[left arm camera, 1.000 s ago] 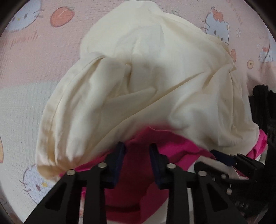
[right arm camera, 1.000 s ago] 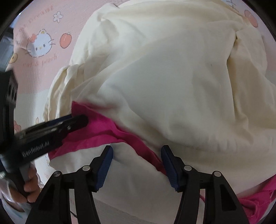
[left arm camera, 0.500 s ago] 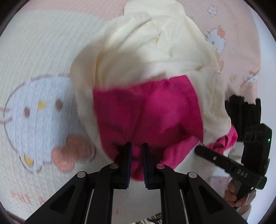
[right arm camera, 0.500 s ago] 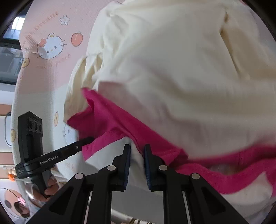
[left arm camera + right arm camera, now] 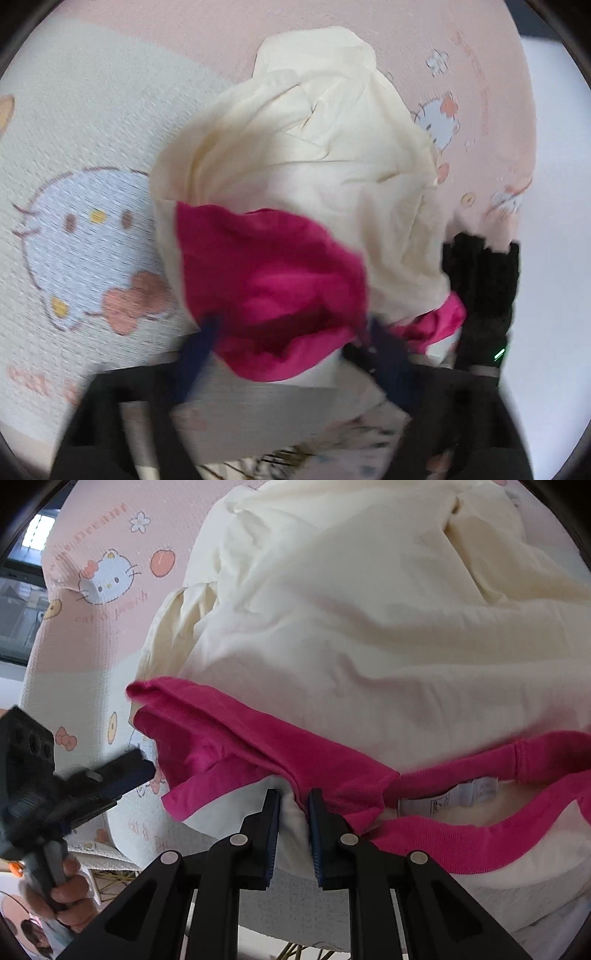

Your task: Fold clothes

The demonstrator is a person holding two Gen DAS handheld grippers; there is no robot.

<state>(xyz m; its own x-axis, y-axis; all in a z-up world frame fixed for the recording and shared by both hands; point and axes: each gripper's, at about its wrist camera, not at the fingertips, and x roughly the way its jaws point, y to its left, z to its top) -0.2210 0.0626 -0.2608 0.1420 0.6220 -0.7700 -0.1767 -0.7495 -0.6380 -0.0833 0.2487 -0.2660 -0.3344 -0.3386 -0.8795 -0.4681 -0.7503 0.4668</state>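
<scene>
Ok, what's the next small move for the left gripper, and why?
Probably draw the left gripper back clear of the pink flap: its jaws have just been opening, stand wide and pinch nothing, and the flap lies on the cream garment. The right gripper is shut on the garment's near edge.

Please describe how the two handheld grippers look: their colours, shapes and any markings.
The right gripper has black angular arms with silver rivets and flat dark-blue pads. The left gripper, blurred, shows the same black frame and blue fingers. Seen from outside, its black body has round openings and a grey handle.

Left gripper [image 5: 291, 354] (fingers [image 5: 195, 354] motion-blurred)
</scene>
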